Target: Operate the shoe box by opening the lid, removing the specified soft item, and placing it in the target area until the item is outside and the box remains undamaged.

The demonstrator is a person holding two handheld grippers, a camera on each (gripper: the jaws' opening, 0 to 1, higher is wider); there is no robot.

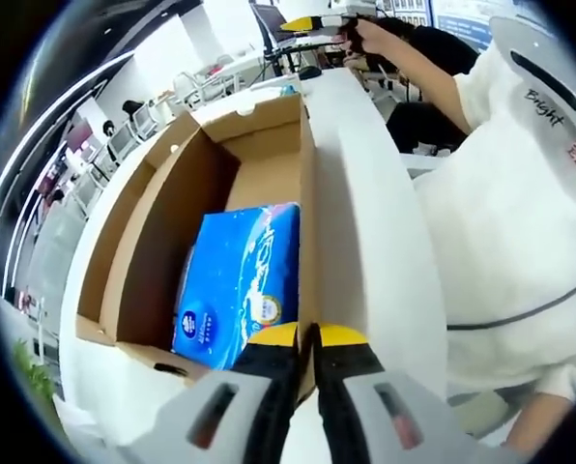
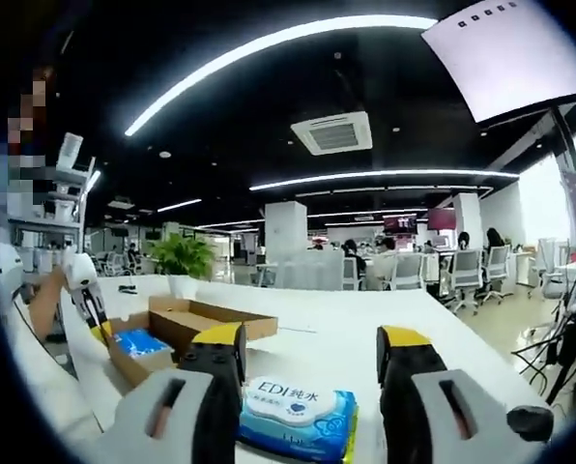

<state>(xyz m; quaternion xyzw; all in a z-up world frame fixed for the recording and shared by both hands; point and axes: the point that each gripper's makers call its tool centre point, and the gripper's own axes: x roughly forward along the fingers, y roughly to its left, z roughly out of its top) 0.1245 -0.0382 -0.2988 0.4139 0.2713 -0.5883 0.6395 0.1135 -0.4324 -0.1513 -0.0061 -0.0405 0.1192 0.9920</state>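
Blue plastic marks the soft pack (image 1: pixel 238 285), lying inside the open shoe box (image 1: pixel 153 246) in the left gripper view, its long axis running away along the box's length. The left gripper (image 1: pixel 307 340) has its yellow-tipped jaws pressed together on the box's near side wall, the pack just left of them. In the right gripper view, the right gripper (image 2: pixel 312 350) holds its jaws wide apart over a wet-wipes packet (image 2: pixel 293 418) on the white table (image 2: pixel 365 324), the box well off to its left; the left gripper looks far nearer the pack.

Tissue pack (image 1: pixel 232 285) inside shoe box (image 1: pixel 143 242).
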